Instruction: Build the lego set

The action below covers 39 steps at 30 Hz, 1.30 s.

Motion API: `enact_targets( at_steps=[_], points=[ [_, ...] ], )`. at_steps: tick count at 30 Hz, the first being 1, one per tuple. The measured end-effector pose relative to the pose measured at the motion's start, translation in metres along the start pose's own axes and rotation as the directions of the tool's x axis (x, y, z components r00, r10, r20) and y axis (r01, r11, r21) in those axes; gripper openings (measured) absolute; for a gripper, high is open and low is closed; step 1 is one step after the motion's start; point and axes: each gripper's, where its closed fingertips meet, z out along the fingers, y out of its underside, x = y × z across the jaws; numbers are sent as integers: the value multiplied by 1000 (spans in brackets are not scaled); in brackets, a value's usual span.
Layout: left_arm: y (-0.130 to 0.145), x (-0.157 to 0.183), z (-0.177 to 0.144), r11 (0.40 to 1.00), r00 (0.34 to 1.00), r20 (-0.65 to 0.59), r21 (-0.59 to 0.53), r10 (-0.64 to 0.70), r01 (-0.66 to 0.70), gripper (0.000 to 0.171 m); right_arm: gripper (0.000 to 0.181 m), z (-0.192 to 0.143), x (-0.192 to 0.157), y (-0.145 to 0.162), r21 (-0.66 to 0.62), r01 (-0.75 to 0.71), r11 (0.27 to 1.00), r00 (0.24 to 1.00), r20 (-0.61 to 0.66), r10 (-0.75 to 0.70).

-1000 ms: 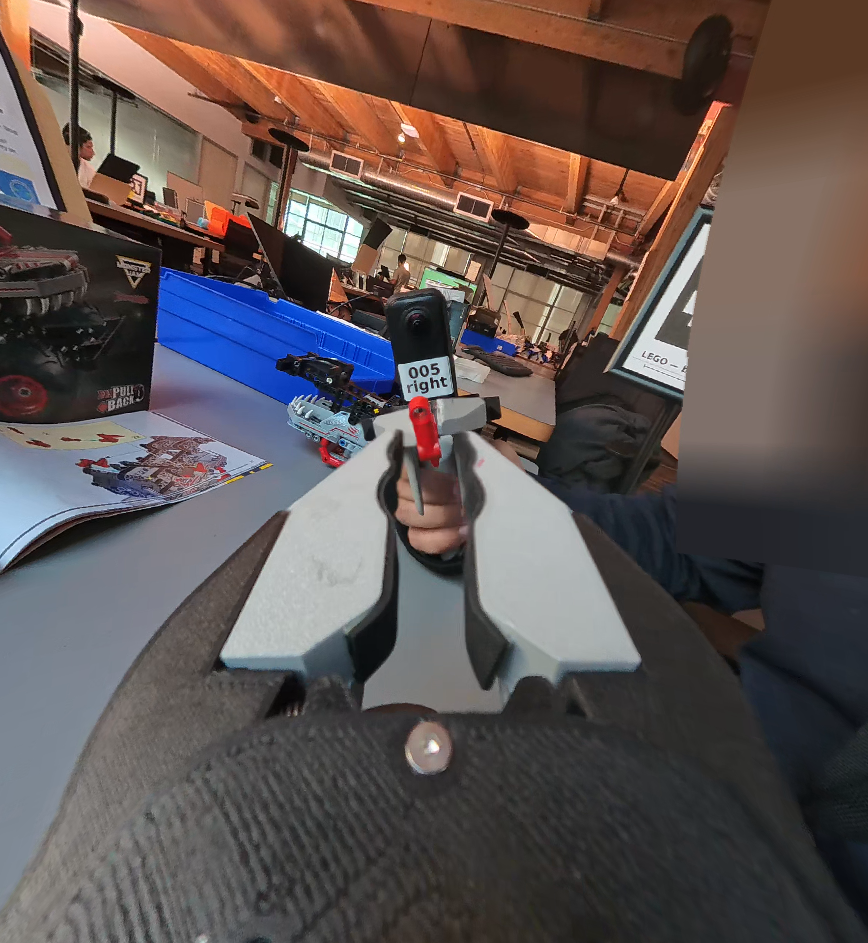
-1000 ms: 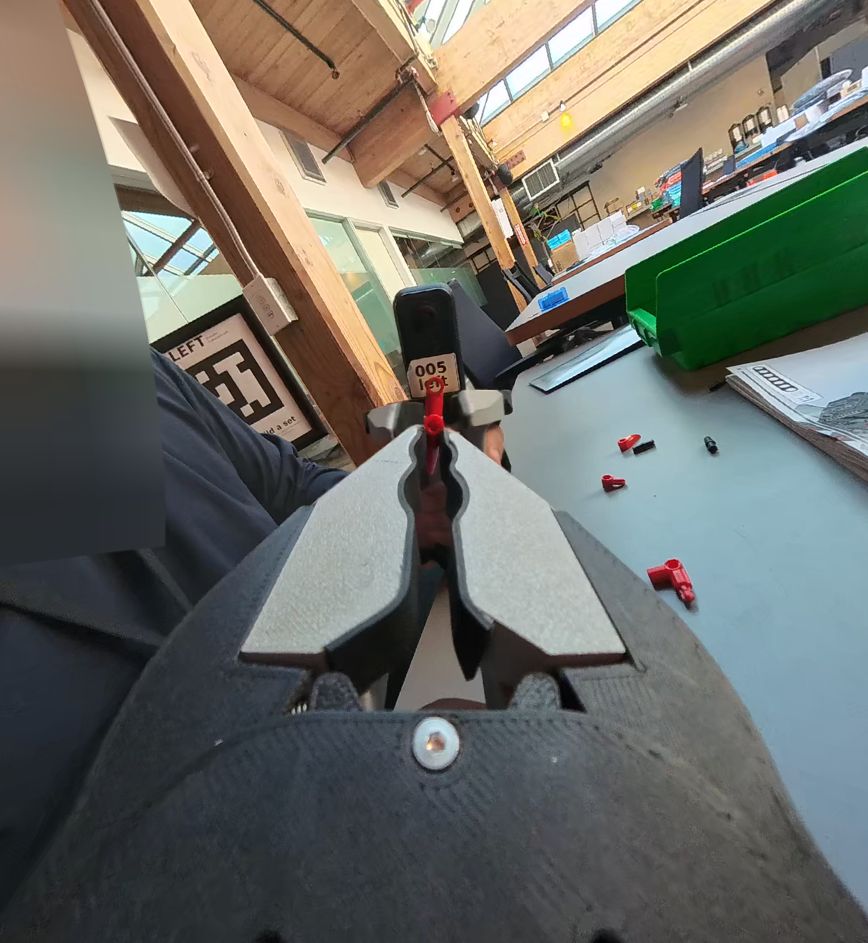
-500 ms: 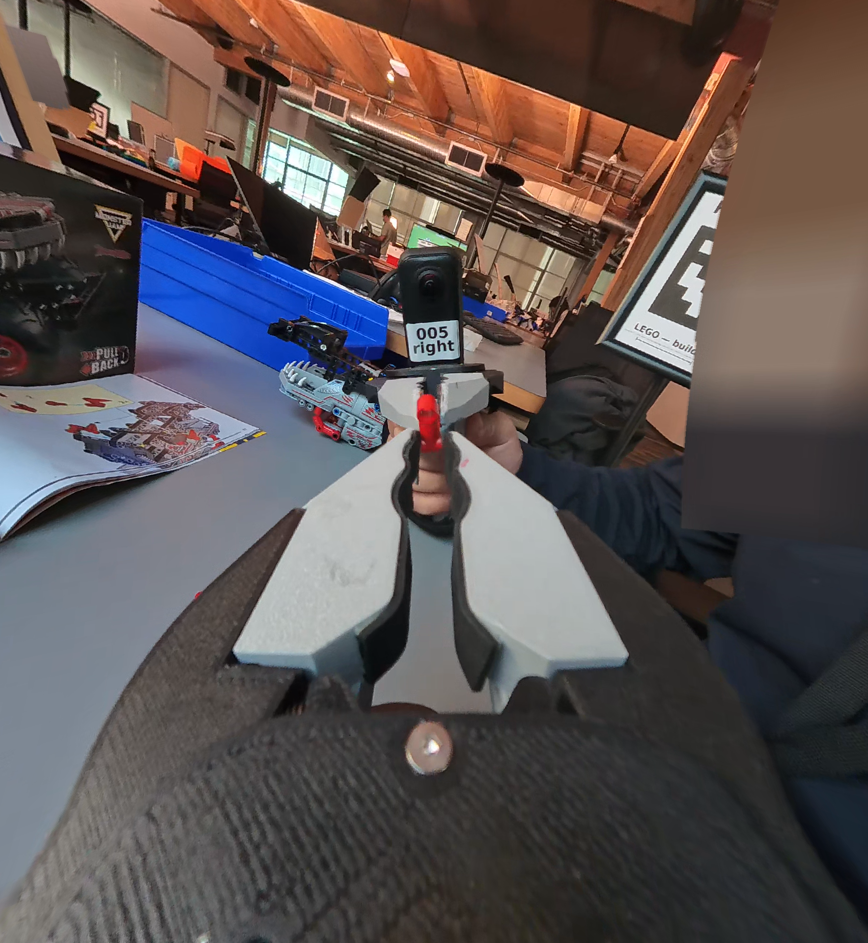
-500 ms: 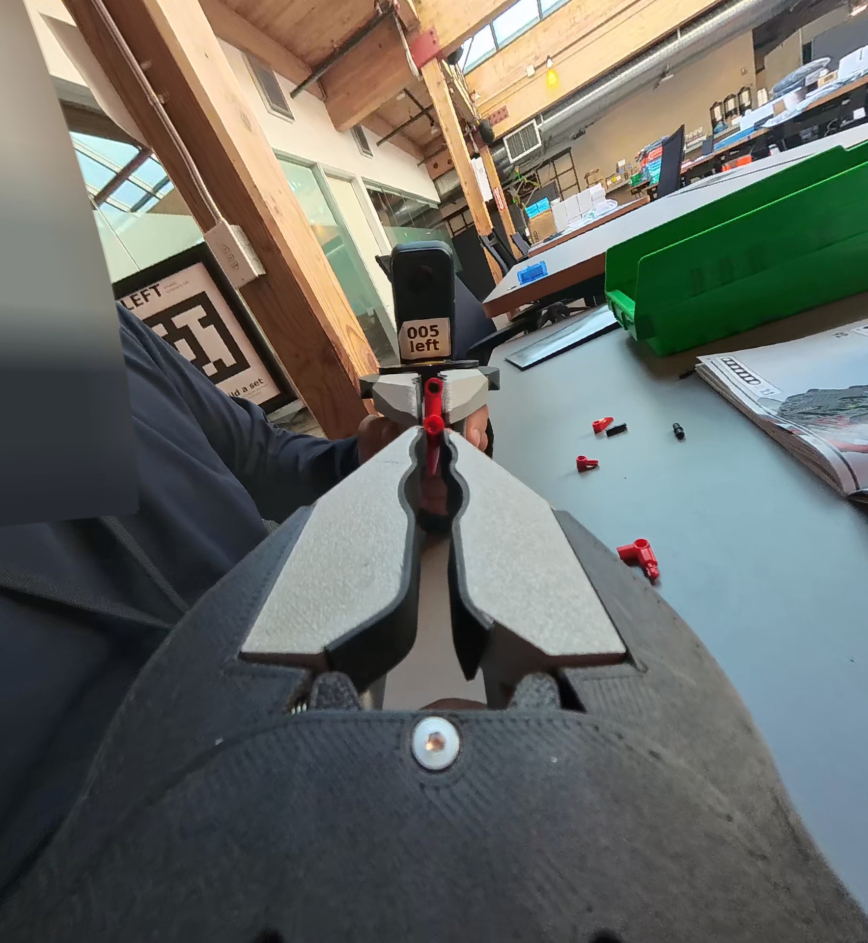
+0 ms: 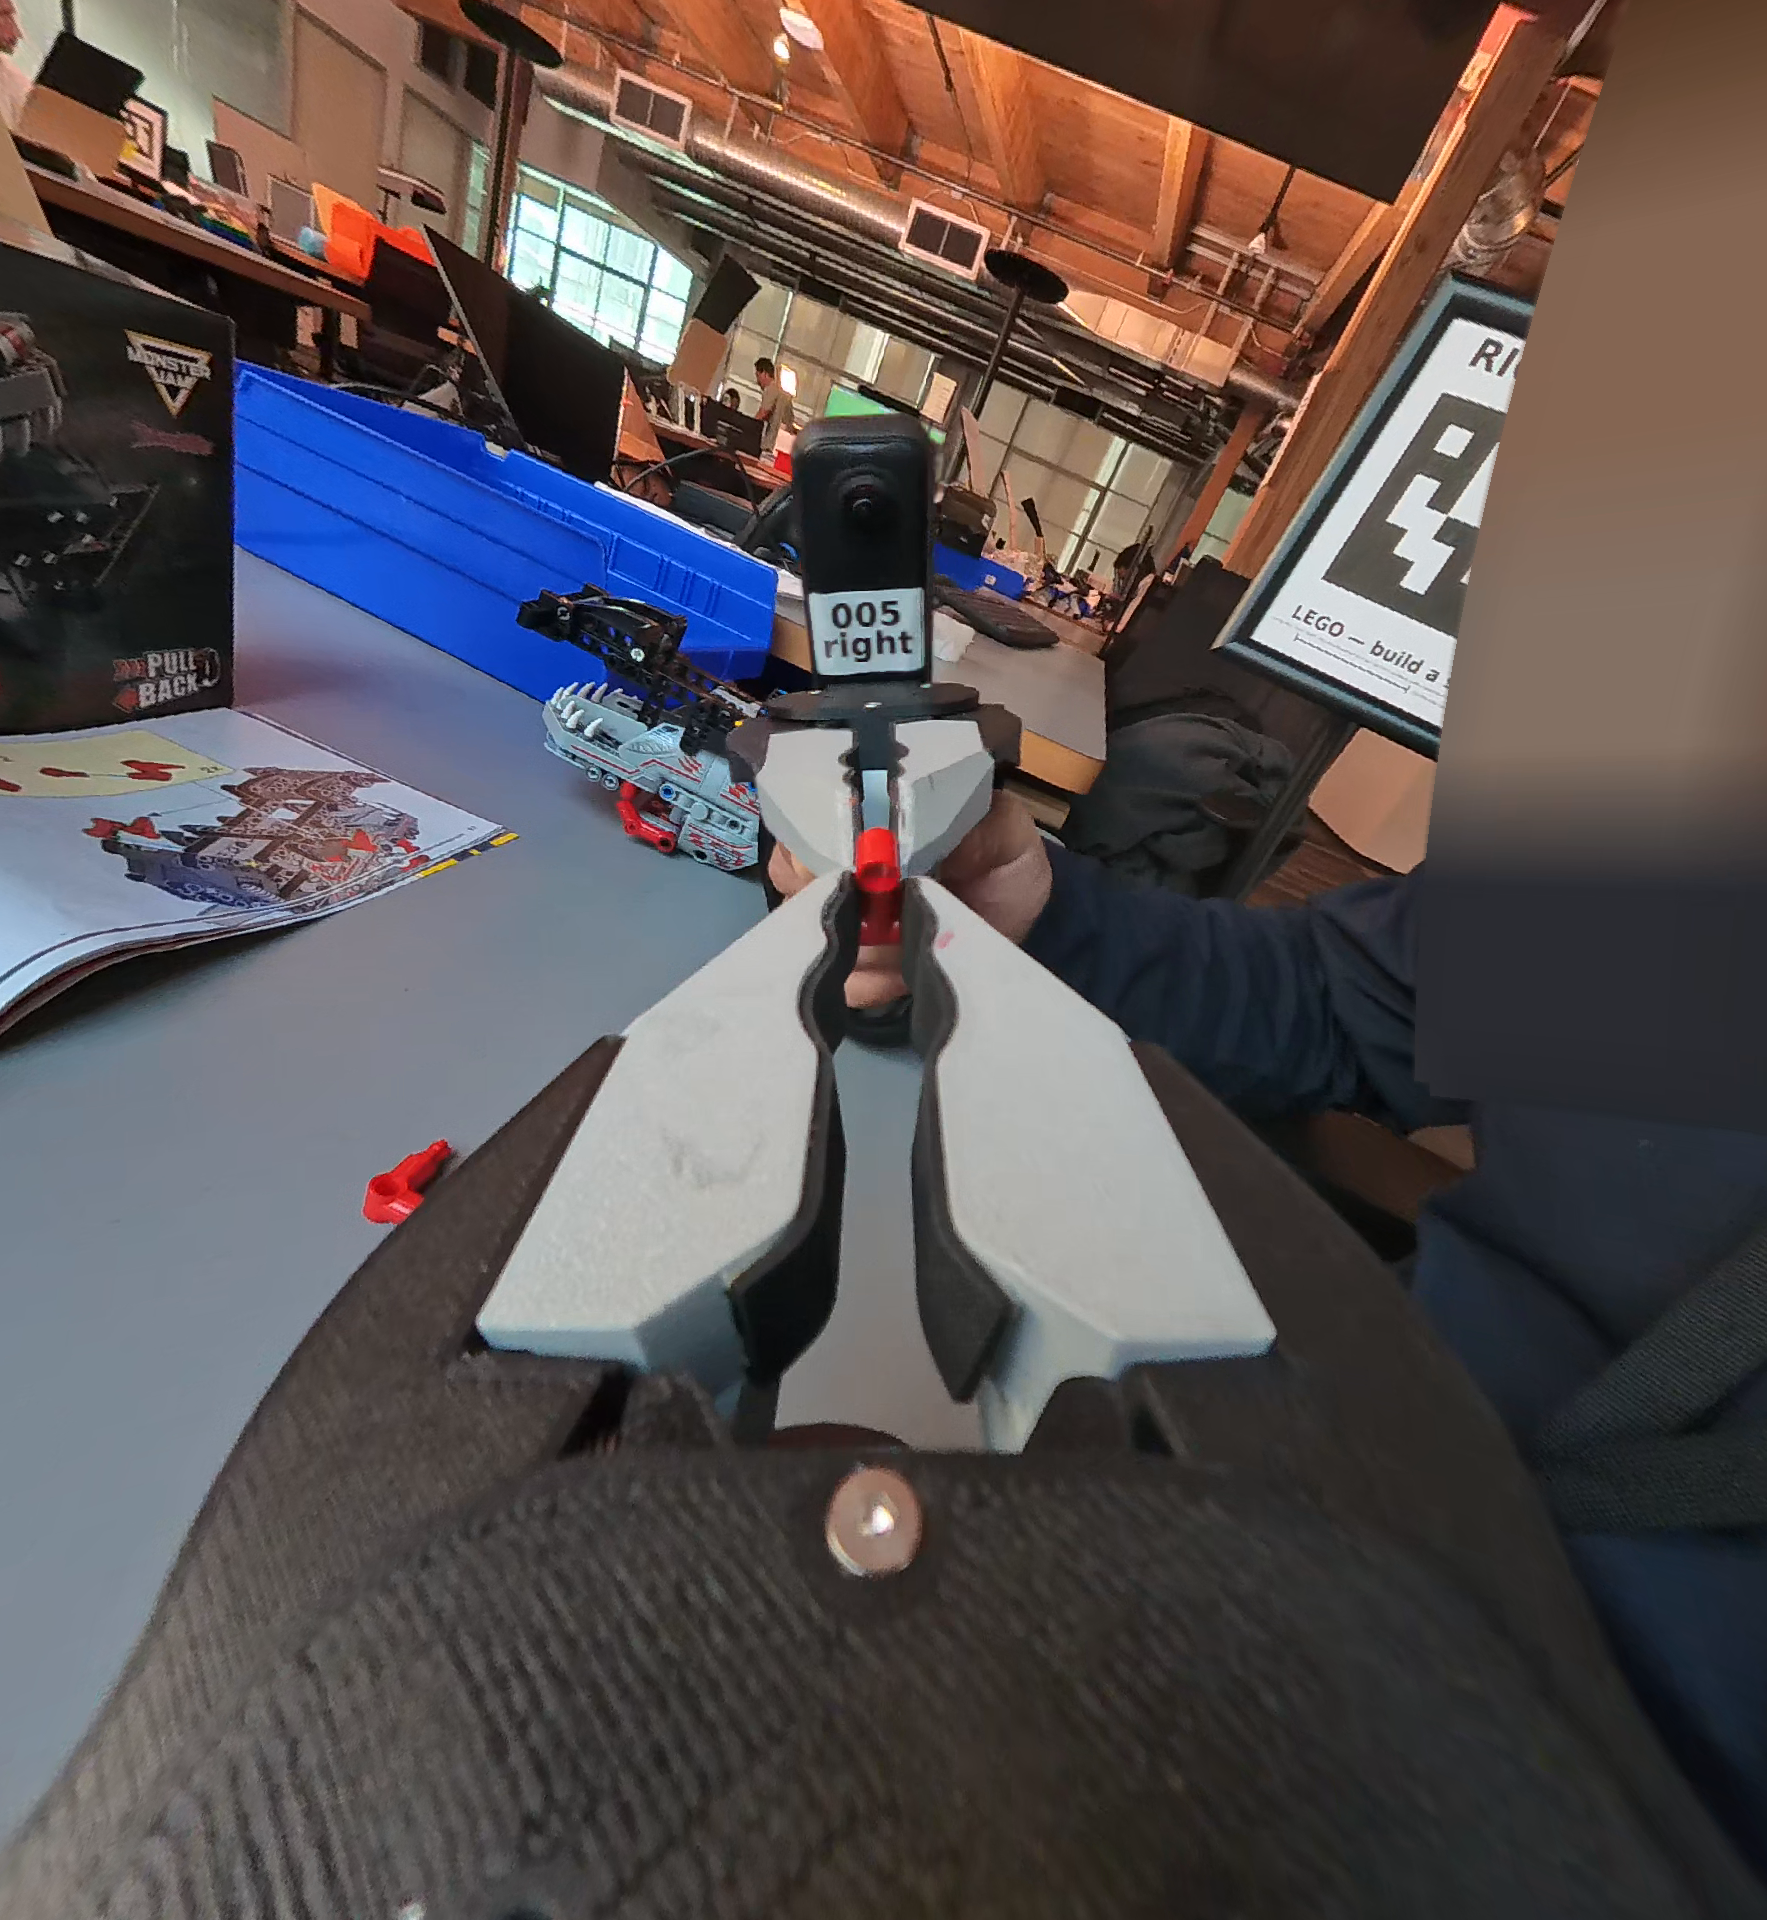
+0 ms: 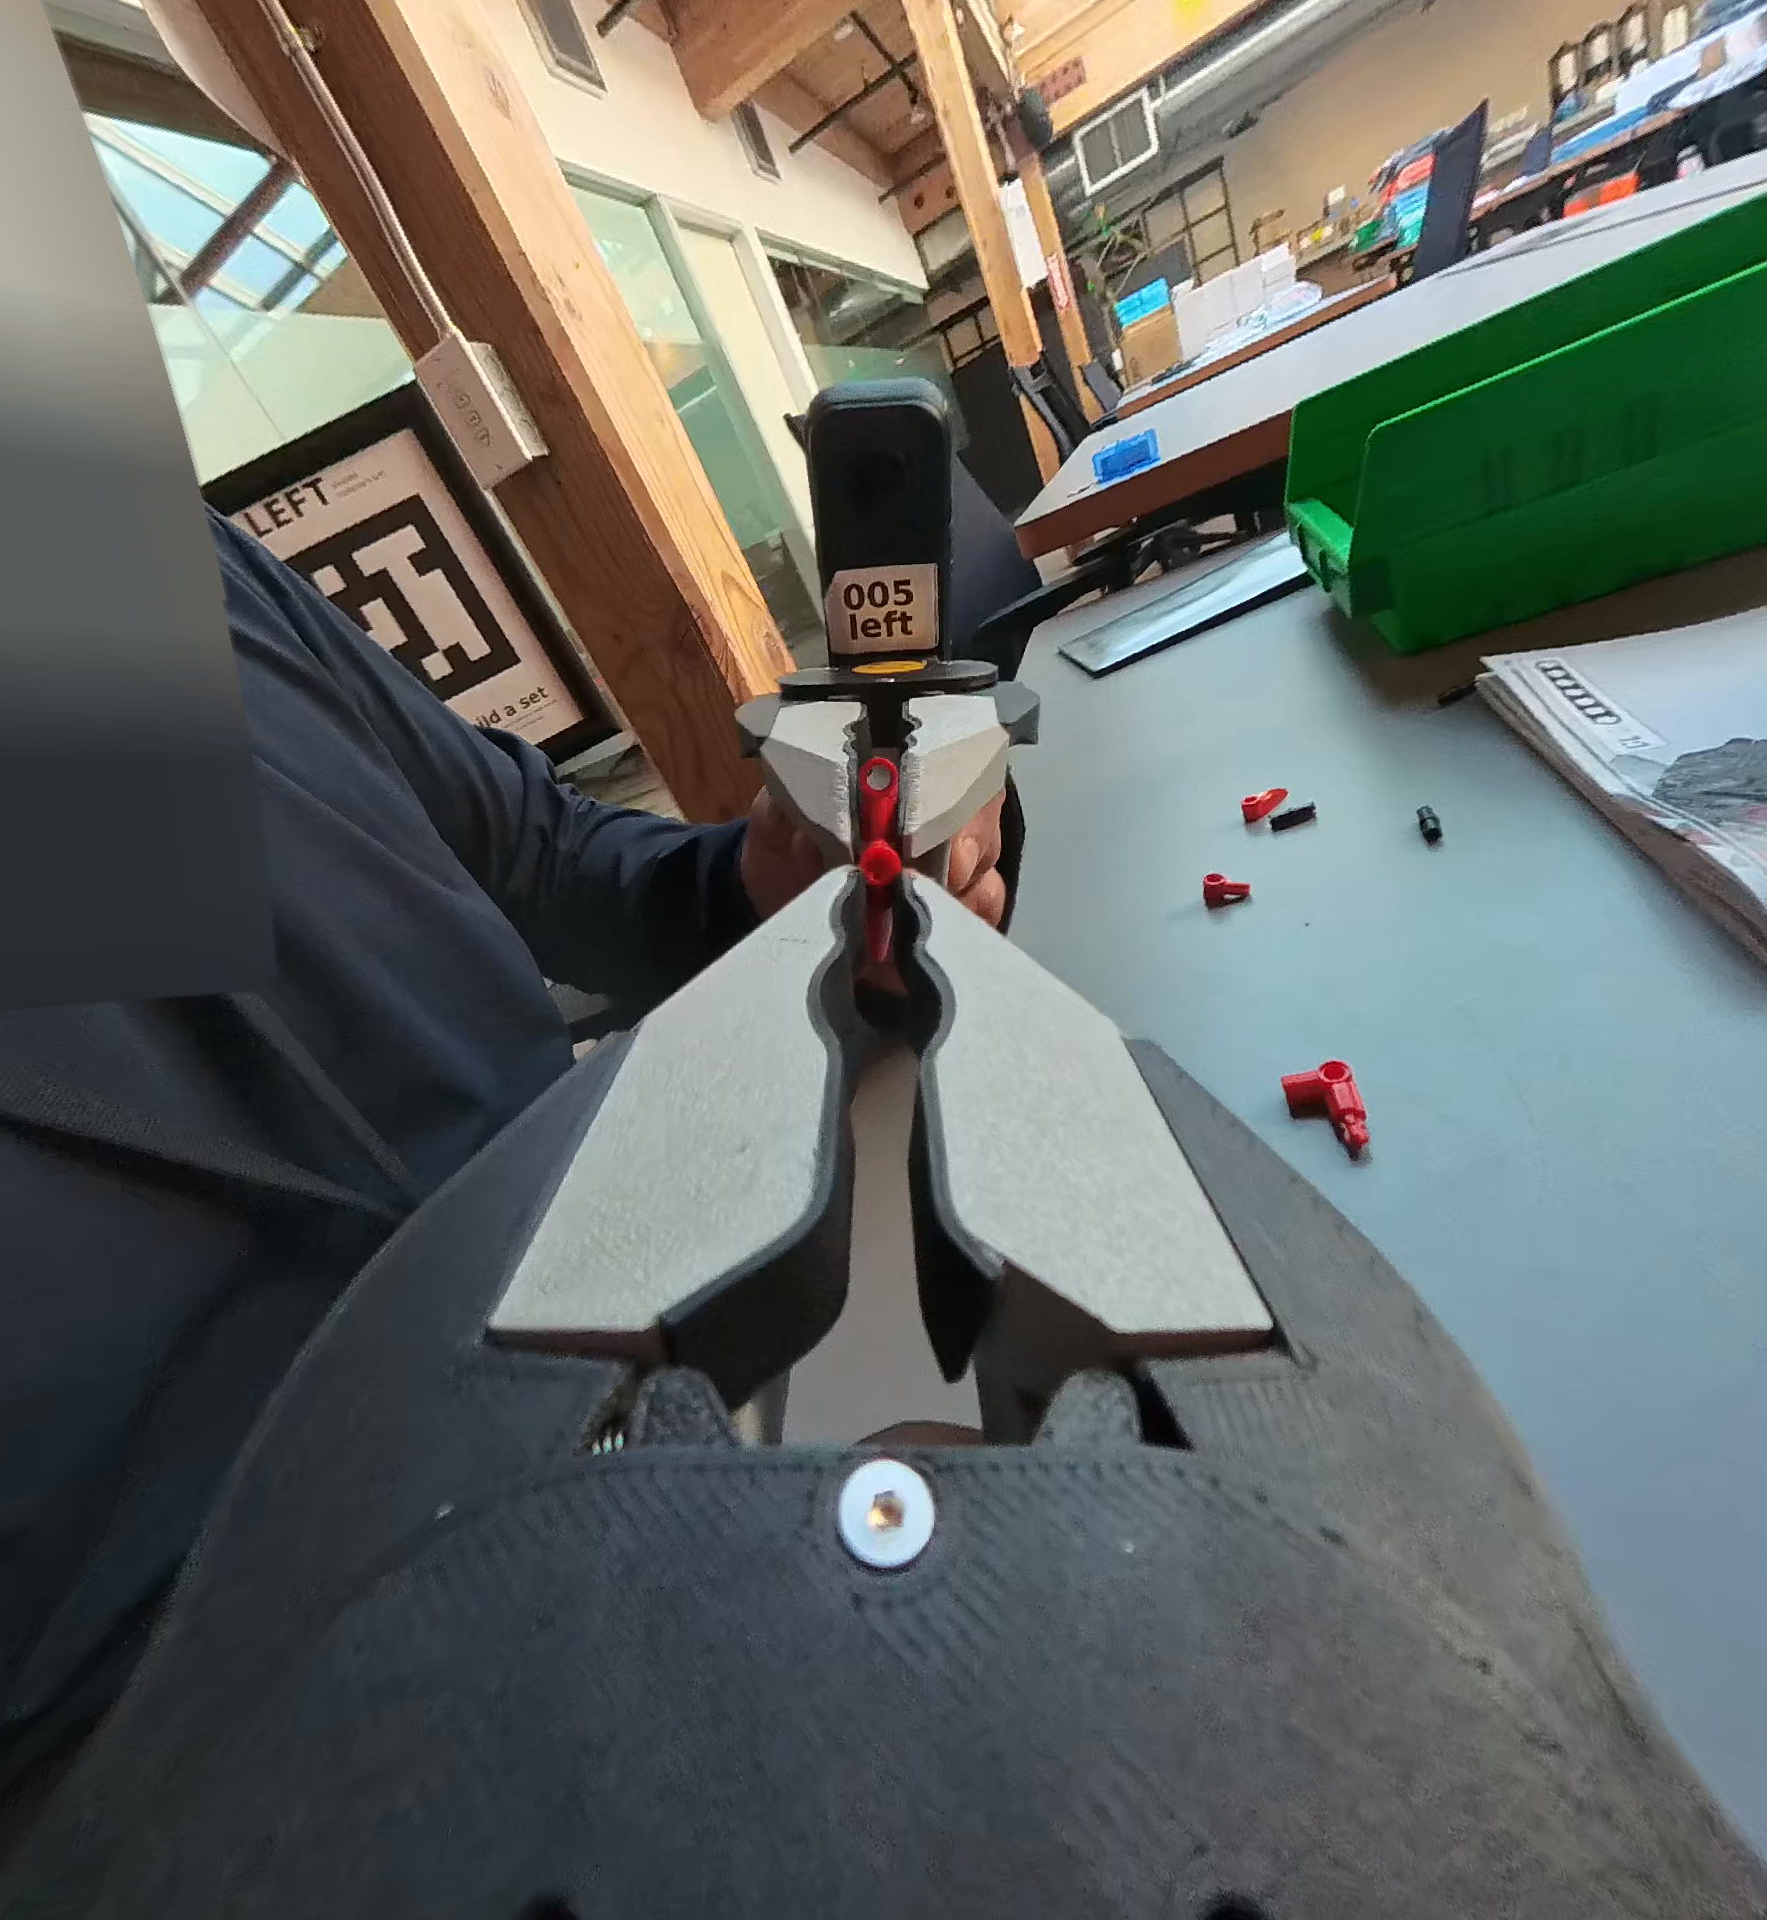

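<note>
The left gripper [image 5: 874,883] and the right gripper [image 6: 877,883] are meeting tip to tip above the grey table [image 5: 235,1091], each closed and pinching the same small red lego piece [image 5: 876,878] — its pin end is sitting between the left tongs, and its ringed end [image 6: 878,784] is reaching into the facing gripper. A hand [image 5: 993,862] is gripping the right tool's handle.

On the table, the partly built grey-and-black lego model [image 5: 650,743] is lying beside the open instruction booklet [image 5: 183,831], with the dark set box [image 5: 79,499] standing behind. A blue bin [image 5: 463,530] is resting behind the model; a green bin [image 6: 1585,436] is standing at the far edge — the contents of both are hidden by their walls. Loose red pieces [image 6: 1326,1101] are lying scattered on the tabletop.
</note>
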Motion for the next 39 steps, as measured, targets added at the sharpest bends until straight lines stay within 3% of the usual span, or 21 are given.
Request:
enact_targets(
  at_steps=[15,18,20,23,26,29,33,36,39],
  points=[
    [-14,-3,-4,989,996,-37,119,-80,84,5,1,9,4,-12,72,-91,993,994,75,85],
    [-5,-13,-3,993,994,-3,27,-112,112,5,0,5,15,-4,-4,-192,981,981,22,192],
    [6,-24,-11,994,995,81,-89,-63,70,26,0,-3,29,5,-63,-298,953,953,-74,293],
    [25,-38,-32,957,981,173,-288,90,-37,11,0,-16,43,28,-191,-447,874,887,-219,406],
    [39,-53,-45,915,956,254,-402,144,-31,20,0,-26,57,54,-362,-449,817,865,-406,295],
    [44,-57,-53,904,953,280,-428,117,15,26,1,-34,67,69,-482,-447,753,841,-512,171],
    [43,-58,-78,901,939,328,-432,105,50,26,11,-45,85,75,-538,-425,728,806,-591,34],
    [46,-53,-98,904,936,346,-417,66,90,26,32,-45,88,69,-521,-416,746,799,-601,25],
    [51,-50,-119,901,921,382,-422,78,98,26,36,-46,84,51,-519,-347,781,795,-604,-48]
  ],
)
